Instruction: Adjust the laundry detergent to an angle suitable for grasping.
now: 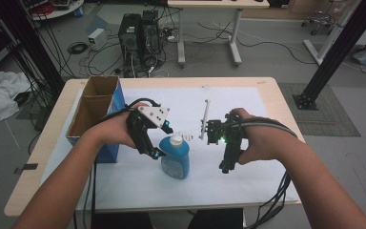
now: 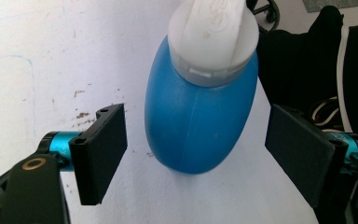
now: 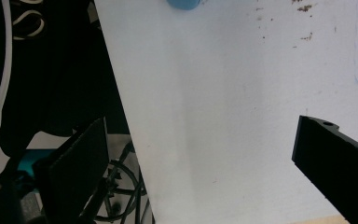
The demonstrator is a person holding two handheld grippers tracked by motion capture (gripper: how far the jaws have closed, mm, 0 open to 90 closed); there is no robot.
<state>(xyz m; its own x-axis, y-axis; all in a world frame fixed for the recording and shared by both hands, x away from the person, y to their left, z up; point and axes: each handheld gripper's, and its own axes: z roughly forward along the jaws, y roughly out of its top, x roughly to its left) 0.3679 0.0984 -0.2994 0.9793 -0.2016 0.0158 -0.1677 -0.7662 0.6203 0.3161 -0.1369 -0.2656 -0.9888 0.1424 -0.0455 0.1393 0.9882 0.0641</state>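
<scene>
A dim workroom with computer towers and loose cables on the floor surrounds a pale wooden counter (image 1: 38,157) topped by a white sheet. On that sheet, near the person's edge, stands a squat blue plastic bottle with a white cap (image 1: 175,156), upright, with an open brown-and-blue cardboard box (image 1: 95,107) well off to its left and a thin white stick (image 1: 204,119) lying beyond it.

The left gripper (image 1: 153,143) hangs just beside the bottle, on its left. In the left gripper view the bottle (image 2: 198,112) sits squarely between the two black jaws, its long axis running up from base to cap, with clear white sheet showing on each side of it: the jaws stand about half open and neither pad presses on the plastic, so nothing is held.

The right gripper (image 1: 214,133) hovers farther off to the bottle's right, its jaws spread wide over bare sheet with nothing between them.

The left hand is much the nearer one. Judging by this, any regrasp or withdrawal turns on that straddle.
</scene>
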